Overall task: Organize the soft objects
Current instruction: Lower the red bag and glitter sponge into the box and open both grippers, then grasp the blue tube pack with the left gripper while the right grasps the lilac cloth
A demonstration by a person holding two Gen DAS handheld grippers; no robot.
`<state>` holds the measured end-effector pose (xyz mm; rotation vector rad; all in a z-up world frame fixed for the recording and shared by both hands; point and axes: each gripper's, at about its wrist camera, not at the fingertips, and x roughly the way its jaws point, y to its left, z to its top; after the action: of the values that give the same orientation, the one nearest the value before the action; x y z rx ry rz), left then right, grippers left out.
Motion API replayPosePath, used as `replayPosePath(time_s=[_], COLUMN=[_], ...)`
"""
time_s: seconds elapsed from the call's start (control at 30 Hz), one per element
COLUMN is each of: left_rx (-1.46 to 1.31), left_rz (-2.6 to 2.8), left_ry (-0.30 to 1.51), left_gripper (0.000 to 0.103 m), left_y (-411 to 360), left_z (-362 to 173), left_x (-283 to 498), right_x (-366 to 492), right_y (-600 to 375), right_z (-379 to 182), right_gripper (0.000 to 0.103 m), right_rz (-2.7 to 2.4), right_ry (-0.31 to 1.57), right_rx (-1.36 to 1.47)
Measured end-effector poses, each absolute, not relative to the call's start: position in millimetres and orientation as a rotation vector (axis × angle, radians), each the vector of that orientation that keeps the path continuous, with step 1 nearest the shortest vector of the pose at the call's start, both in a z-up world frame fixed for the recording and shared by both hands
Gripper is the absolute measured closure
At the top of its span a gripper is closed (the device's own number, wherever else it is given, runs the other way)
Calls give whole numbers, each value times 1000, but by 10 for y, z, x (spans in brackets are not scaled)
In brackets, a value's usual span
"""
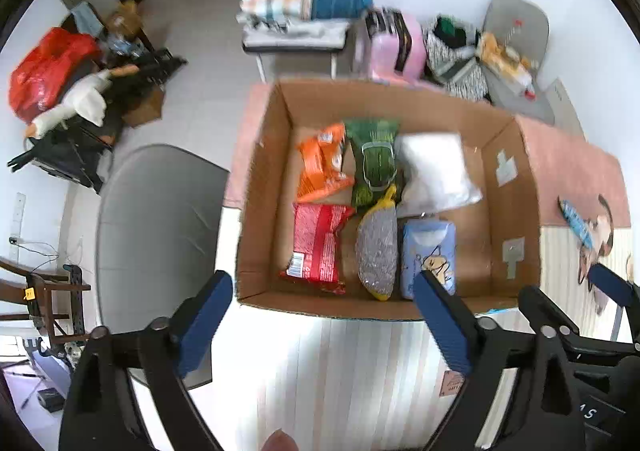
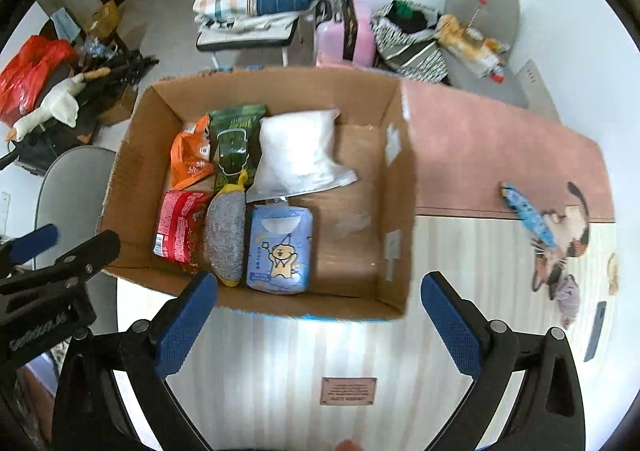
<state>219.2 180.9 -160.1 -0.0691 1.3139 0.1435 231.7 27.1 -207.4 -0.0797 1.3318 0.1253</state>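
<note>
An open cardboard box [image 1: 264, 187] [image 2: 400, 187] stands on the table and holds several soft packs: an orange pack [image 1: 322, 165] [image 2: 190, 157], a green pack [image 1: 374, 163] [image 2: 234, 145], a white pouch [image 1: 434, 171] [image 2: 298, 153], a red pack [image 1: 318, 245] [image 2: 180, 225], a grey and yellow sponge [image 1: 378, 245] [image 2: 225, 233] and a blue tissue pack [image 1: 430, 255] [image 2: 280, 249]. My left gripper [image 1: 323, 293] is open and empty, just in front of the box's near wall. My right gripper [image 2: 318, 289] is open and empty, also at the near wall.
A blue fish toy [image 1: 576, 223] [image 2: 528, 213] lies on the table right of the box, by a printed cat. A grey chair [image 1: 156, 235] [image 2: 68, 187] stands left of the table. Floor clutter, a pillow-laden chair [image 2: 248, 31] and a pink case [image 2: 346, 31] sit behind.
</note>
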Motion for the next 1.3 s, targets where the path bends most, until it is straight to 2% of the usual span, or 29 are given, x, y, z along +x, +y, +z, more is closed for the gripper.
replayPosePath(time_s=[0.47, 0.7, 0.9, 1.03, 1.3], left_rx=[-55, -68, -69, -60, -41], left_rz=[151, 160, 154, 76, -208], left_ry=[1166, 1147, 1174, 1220, 1449], left_gripper=[9, 9, 9, 9, 9], left_y=[1678, 1587, 1337, 870, -727], left_z=[-966, -827, -894, -1036, -1812], left_x=[1788, 1634, 1693, 1865, 2542], right_x=[1760, 1614, 1611, 1613, 1824], right_y=[-74, -110, -371, -776, -2478], right_z=[-1100, -898, -1048, -1282, -1790], right_gripper=[0, 0, 0, 0, 0], right_rz=[127, 177, 214, 194, -114], right_ry=[1175, 1153, 1202, 1279, 1358], right_rx=[-50, -34, 45, 90, 131])
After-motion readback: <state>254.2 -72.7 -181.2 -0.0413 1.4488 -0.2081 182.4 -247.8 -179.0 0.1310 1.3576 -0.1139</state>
